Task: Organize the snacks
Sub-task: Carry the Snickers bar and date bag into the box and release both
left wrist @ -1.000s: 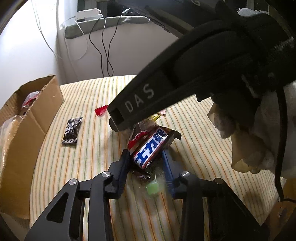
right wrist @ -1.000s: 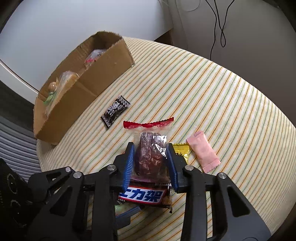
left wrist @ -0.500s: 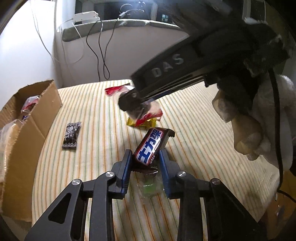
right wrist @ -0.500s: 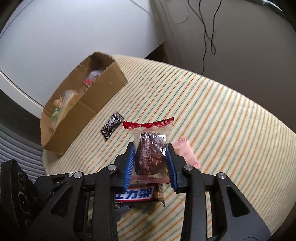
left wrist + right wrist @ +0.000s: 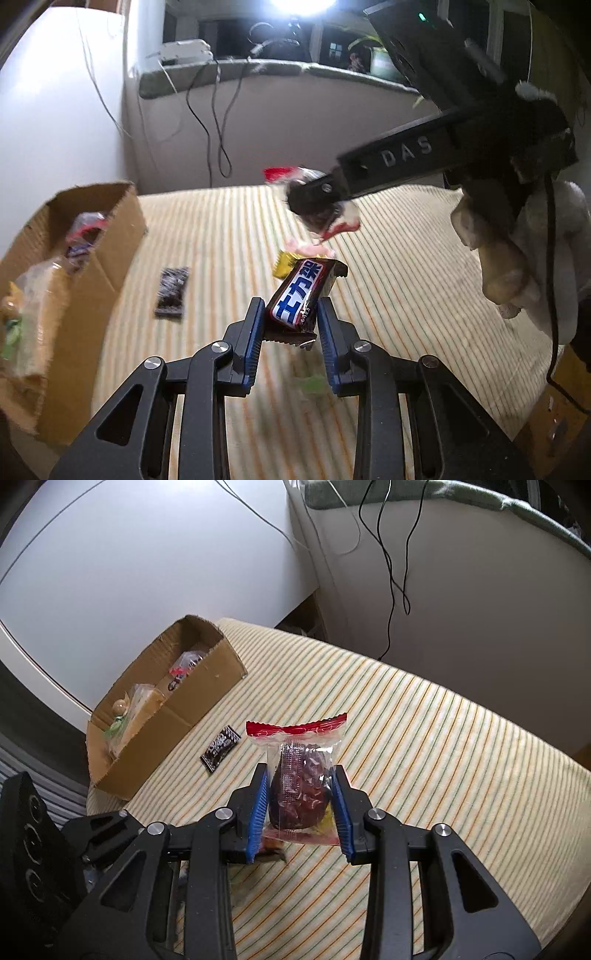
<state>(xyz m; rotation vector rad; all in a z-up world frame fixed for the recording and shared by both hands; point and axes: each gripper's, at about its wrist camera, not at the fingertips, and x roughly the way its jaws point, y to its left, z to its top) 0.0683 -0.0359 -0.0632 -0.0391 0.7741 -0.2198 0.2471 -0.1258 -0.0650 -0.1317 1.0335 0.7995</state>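
Note:
My left gripper (image 5: 290,319) is shut on a brown and blue chocolate bar (image 5: 301,293) and holds it above the striped tablecloth (image 5: 388,277). My right gripper (image 5: 299,794) is shut on a clear packet with a red top holding a dark red date (image 5: 297,775), also lifted. In the left wrist view the right gripper (image 5: 317,199) hangs higher and further back with that packet (image 5: 328,218). A cardboard box (image 5: 177,716) with several snacks inside stands at the left; it also shows in the left wrist view (image 5: 74,266).
A small black packet (image 5: 171,291) lies on the cloth near the box, also in the right wrist view (image 5: 220,747). A yellow sweet (image 5: 284,264), a pink sweet (image 5: 306,247) and a blurred green sweet (image 5: 314,384) lie near the grippers. Cables hang on the back wall (image 5: 391,565).
Both grippers have risen off the cloth with their snacks. The right gripper has moved up and away from the left one; the box now shows nearer in both views.

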